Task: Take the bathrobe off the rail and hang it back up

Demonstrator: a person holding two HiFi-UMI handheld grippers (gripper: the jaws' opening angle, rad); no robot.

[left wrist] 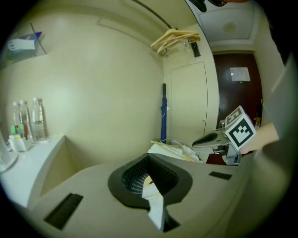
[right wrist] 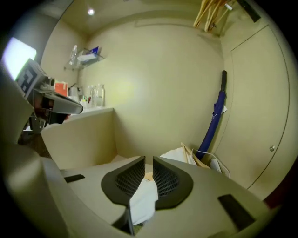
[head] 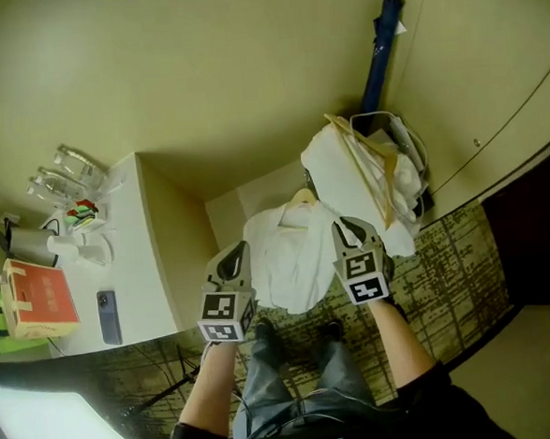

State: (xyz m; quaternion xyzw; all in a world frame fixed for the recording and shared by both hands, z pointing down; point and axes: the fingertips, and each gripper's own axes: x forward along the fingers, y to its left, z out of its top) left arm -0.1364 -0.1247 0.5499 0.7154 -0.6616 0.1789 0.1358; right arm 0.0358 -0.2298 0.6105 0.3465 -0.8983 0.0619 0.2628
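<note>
- Our left gripper (head: 231,262) and right gripper (head: 351,229): both sets of jaws clamped on white bathrobe (head: 292,260) cloth.
- Bathrobe hangs between them, well below the rail (left wrist: 151,13).
- We judge removal done; rehanging remains.

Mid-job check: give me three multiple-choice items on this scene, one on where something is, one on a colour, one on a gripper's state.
1. Where does the umbrella stand?
A. on the counter
B. in the corner beyond the heap of white cloth
C. on the carpet by the person's feet

2. What colour is the bathrobe?
A. blue
B. orange
C. white

3. What is the left hand-held gripper doing?
A. open and empty
B. shut on the bathrobe
C. shut on a bare hanger

Key:
1 B: the umbrella stands upright where the two walls meet, past the heap.
2 C: the cloth held between both grippers is white.
3 B: its own view shows white cloth pinched between closed jaws.
</note>
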